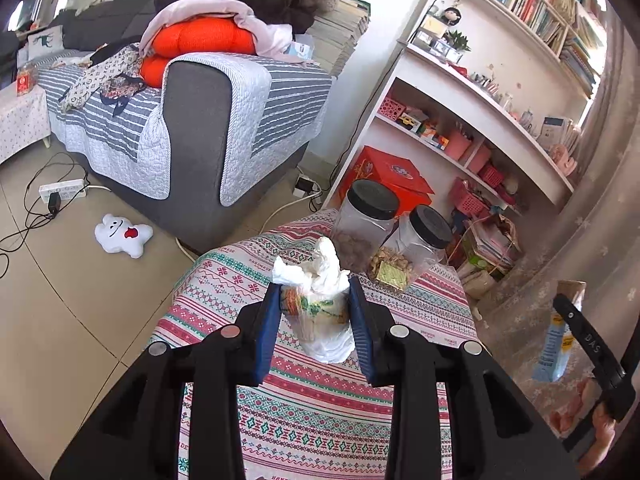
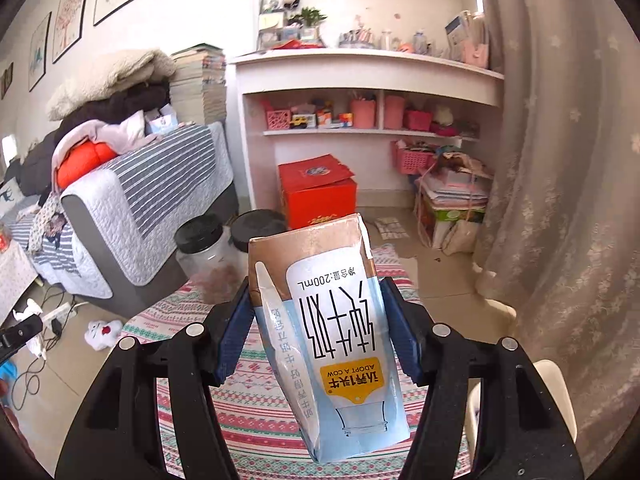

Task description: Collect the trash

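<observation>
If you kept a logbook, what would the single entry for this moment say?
left tongs: shut on crumpled tissue wad | right tongs: shut on milk carton | both above patterned tablecloth | two jars untouched

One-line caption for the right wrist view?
Right gripper clamps an upside-down 200 mL milk carton above the patterned tablecloth.

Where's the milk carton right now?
The milk carton is upside down in the right gripper, held above the patterned tablecloth, in front of two black-lidded jars.
</observation>
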`<state>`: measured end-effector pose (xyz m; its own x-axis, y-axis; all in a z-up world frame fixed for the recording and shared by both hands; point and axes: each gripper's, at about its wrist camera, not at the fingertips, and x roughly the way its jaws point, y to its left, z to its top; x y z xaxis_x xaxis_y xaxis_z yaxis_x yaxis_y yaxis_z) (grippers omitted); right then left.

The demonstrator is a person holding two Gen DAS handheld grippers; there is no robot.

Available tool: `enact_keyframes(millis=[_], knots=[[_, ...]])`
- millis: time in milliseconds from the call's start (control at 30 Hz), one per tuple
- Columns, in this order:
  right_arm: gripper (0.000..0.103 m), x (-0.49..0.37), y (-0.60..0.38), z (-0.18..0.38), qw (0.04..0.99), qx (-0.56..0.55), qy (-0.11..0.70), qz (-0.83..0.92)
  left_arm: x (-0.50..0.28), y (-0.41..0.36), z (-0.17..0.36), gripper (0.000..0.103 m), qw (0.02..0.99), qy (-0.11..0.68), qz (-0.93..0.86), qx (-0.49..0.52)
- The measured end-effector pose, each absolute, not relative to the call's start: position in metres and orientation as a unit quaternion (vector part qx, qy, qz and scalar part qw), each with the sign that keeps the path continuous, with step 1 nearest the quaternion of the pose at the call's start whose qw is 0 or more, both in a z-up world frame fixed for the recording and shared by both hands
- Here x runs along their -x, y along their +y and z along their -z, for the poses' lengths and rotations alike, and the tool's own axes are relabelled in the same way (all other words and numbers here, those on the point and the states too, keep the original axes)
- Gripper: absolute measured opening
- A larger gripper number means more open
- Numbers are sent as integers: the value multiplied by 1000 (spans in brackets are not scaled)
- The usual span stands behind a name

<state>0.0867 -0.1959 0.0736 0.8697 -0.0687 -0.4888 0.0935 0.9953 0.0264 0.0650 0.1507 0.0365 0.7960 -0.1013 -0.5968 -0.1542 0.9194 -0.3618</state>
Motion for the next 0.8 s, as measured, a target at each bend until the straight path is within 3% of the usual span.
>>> enact_keyframes(millis=[300, 600, 700, 800], knots=[[60, -37, -302, -65, 955, -71, 221, 187, -74, 116, -26, 33, 928, 328, -5, 174], [61, -21, -395, -4, 888, -126, 296, 328, -83, 60, -13, 33, 928, 343, 22, 144], [84, -13, -412, 6, 872, -140, 309, 353, -85, 33, -8, 33, 926, 352, 43, 132], [93, 0, -426, 1, 871, -156, 288, 367, -86, 0, -5, 33, 924, 358, 69, 113]])
